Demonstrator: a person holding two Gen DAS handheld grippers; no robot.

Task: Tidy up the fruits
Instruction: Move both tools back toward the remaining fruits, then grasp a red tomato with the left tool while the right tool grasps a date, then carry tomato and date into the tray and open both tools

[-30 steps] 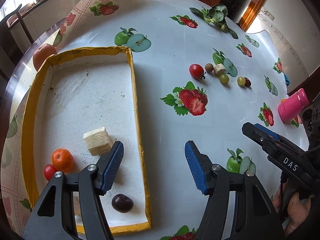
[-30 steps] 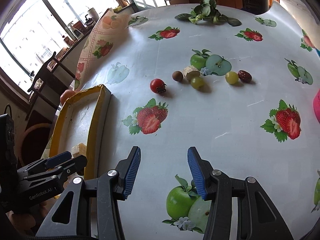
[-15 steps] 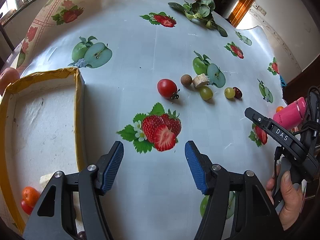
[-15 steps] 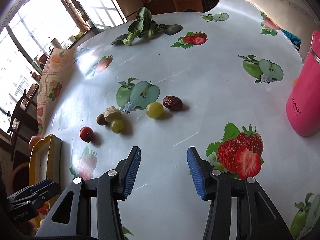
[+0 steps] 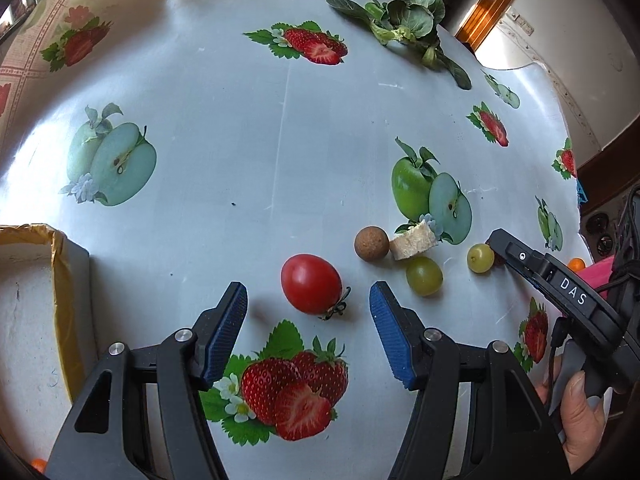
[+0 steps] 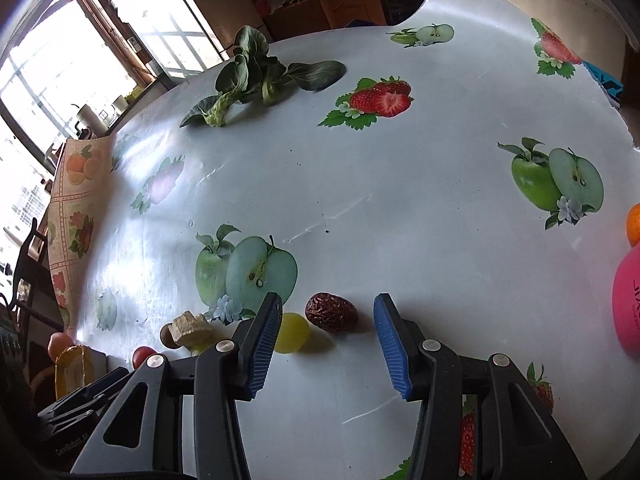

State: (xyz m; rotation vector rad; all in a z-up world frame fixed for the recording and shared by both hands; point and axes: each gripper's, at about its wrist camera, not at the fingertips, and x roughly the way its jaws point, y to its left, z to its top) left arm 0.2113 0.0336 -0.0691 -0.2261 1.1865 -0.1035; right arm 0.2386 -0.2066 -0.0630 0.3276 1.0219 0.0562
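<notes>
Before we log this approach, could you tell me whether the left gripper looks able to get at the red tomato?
Probably yes: the left gripper is open, and the red tomato lies unobstructed just ahead of its fingertips.

Both cameras ride on the hand-held grippers and look steeply down at the table (image 5: 248,128) from close above. The left wrist view faces the red tomato (image 5: 311,284); the right wrist view faces the brown date (image 6: 331,312). Both take in that tomato (image 6: 143,356), the yellow-green grape (image 5: 480,257) (image 6: 292,337), the pale cube (image 5: 413,242) (image 6: 191,333) and the leafy greens (image 5: 404,24) (image 6: 256,76) at the far edge.
</notes>
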